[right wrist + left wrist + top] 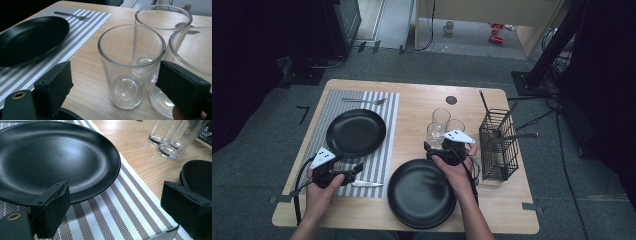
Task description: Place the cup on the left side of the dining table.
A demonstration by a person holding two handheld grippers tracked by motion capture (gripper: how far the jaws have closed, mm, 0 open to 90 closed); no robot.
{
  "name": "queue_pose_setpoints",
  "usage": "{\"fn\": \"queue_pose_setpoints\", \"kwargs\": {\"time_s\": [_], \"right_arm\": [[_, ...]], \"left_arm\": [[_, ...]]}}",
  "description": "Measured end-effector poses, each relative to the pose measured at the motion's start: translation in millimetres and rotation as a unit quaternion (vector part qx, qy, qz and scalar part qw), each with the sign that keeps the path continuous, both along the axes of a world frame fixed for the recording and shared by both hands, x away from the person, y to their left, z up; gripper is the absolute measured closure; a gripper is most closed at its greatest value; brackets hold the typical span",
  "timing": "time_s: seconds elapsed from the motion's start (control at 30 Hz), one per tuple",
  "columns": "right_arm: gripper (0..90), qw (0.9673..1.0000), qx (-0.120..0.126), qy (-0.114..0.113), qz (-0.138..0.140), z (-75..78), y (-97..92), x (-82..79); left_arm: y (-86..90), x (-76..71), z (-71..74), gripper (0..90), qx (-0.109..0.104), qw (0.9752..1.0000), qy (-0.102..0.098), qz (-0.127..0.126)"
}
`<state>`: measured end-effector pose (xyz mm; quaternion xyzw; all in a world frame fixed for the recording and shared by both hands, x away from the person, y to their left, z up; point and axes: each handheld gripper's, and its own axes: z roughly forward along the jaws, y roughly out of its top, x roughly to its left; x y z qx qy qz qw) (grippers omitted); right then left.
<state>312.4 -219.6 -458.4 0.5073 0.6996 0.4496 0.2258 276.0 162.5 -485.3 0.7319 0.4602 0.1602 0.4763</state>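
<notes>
Right tool (113, 82) level, astride glass (130, 67)

A striped placemat (384, 150) covers the left part of the wooden table (507, 210). On it sit a black plate (356, 132), a fork (364, 101) along the far edge, and a knife (368, 184) at the near edge. A second black plate (421, 194) rests on bare wood near the front. A black wire caddy (498, 145) at the right holds utensils. A small dark disc (451, 99) lies near the far edge.
</notes>
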Motion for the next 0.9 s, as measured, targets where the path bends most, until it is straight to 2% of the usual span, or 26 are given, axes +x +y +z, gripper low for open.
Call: {"fn": "queue_pose_setpoints", "kwargs": {"time_s": [0.5, 0.9], "right_arm": [[13.2, 1.0000, -0.009, -0.002, 0.001, -0.2, 9.6, 8.2], [13.3, 0.9997, -0.025, -0.002, 0.002, 0.9, 28.1, 22.1]], "left_arm": [[-3.0, 1.0, -0.4, 9.3, 0.003, 1.0000, 0.000, -0.004], [-2.4, 1.2, 0.2, 9.3, -0.002, 1.0000, 0.000, -0.004]]}}
